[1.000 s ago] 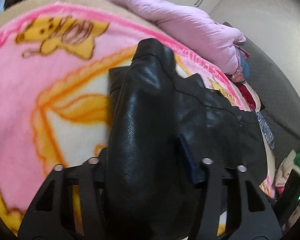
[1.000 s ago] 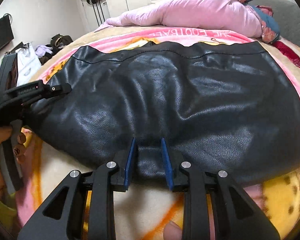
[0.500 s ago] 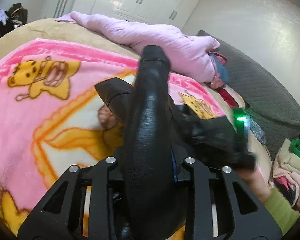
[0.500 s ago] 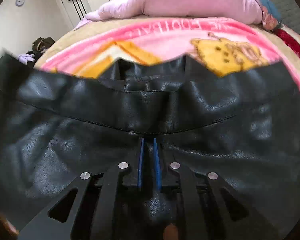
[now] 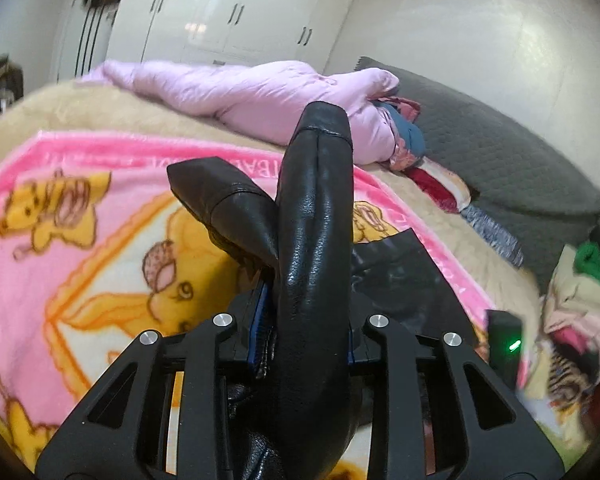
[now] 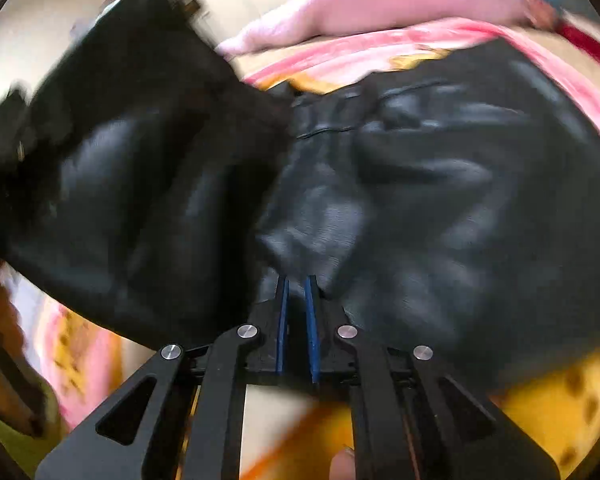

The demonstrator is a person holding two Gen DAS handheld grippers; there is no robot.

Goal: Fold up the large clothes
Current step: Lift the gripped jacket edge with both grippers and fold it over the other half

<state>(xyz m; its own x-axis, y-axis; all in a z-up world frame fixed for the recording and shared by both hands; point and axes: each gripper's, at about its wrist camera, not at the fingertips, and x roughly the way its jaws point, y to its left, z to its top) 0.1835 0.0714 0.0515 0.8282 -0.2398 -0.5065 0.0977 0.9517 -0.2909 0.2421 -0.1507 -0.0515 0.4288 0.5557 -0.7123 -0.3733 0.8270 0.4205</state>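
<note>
A black leather garment [image 5: 316, 220] lies partly on a pink cartoon blanket [image 5: 60, 280] on the bed. My left gripper [image 5: 306, 320] is shut on a thick bunched fold of it, held up above the bed, with a flap [image 5: 220, 196] hanging to the left. In the right wrist view the garment [image 6: 420, 200] spreads wide and blurred, its left part lifted. My right gripper [image 6: 296, 292] pinches its near edge; the jaws are opening slightly, with leather still between the blue pads [image 6: 283, 312].
A pink duvet [image 5: 260, 92] lies along the far side of the bed. A grey quilted headboard [image 5: 500, 168] stands to the right, a heap of clothes [image 5: 572, 320] below it. White wardrobe doors [image 5: 240, 12] line the back wall. The right gripper's body [image 5: 504, 344] shows a green light.
My left gripper closed on the bunched leather and rose with it. My right gripper closed on the near edge, and the garment's left part swung up off the blanket.
</note>
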